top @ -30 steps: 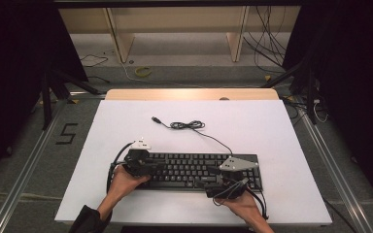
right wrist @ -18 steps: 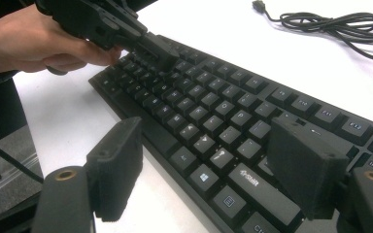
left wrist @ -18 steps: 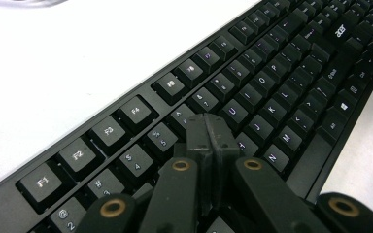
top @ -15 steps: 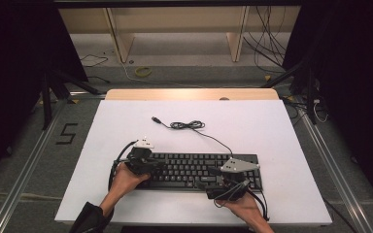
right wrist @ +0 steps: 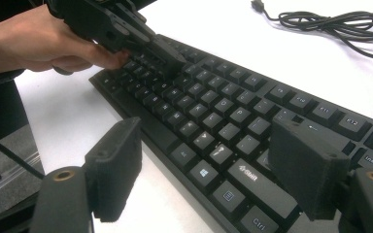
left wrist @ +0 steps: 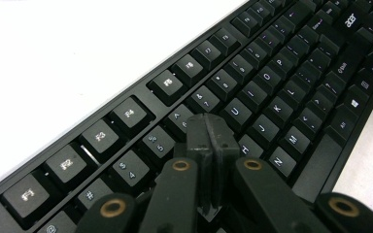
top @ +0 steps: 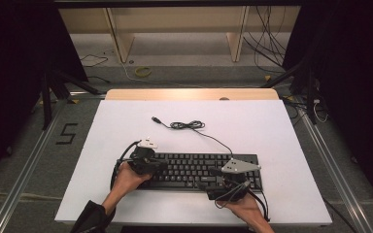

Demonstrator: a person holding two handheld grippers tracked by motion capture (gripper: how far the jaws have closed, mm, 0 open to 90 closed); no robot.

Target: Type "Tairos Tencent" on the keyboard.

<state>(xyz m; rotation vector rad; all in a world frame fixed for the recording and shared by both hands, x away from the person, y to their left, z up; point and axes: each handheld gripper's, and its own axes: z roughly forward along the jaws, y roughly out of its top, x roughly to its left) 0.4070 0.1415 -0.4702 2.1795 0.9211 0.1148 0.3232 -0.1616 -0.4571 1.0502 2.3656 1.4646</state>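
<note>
Pressing keys looks like the step in hand: the left gripper, jaws clenched together on nothing, is poking down among the letter keys of the black keyboard, which is lying at the near edge of the white table. The right gripper, jaws spread wide, is hovering beside the keyboard's front edge. Aiming squarely at one key is avoiding its neighbours.
</note>
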